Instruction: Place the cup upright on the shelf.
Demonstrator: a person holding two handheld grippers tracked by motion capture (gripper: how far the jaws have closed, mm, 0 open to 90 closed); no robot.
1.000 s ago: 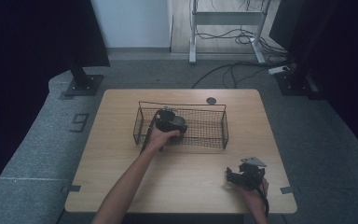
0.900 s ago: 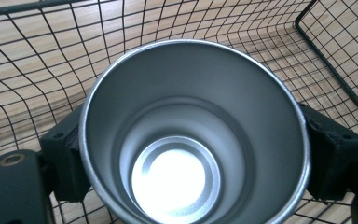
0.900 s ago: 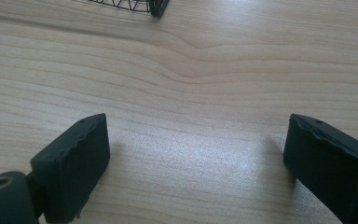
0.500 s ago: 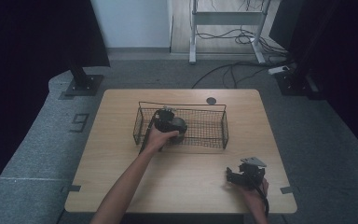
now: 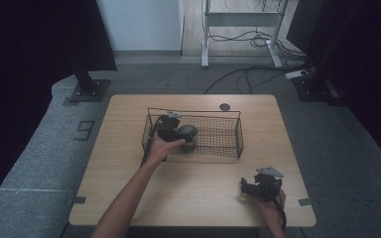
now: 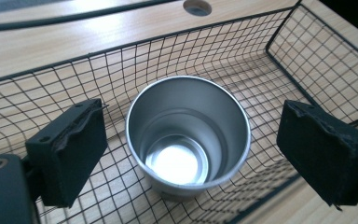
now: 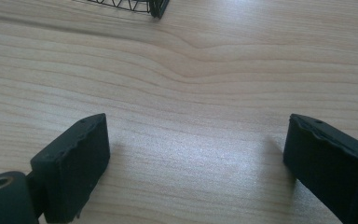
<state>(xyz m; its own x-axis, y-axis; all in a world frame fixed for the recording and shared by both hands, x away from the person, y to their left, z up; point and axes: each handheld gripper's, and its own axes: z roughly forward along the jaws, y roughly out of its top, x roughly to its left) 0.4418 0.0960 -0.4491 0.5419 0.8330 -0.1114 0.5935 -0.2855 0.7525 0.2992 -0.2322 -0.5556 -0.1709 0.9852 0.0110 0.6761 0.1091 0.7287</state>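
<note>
Since the earlier frame, the left hand-held gripper (image 5: 174,130) has lifted a little above the wire basket (image 5: 230,148), and its jaws have just been opening; they now stand apart on either side of the steel cup (image 6: 189,135) without touching it, so the cup is released. That cup stands upright on the basket floor, toward the basket's left end, mouth up and empty. The right hand-held gripper (image 5: 250,187) has kept its place near the front right corner of the bench (image 5: 129,193), jaws spread wide with bare wood between them. Pale wood grain covers the bench top, which has a round hole (image 5: 224,106) behind the basket. Grey carpet surrounds it, with cables (image 5: 258,72) trailing across the floor behind and dark curtains at both sides.
</note>
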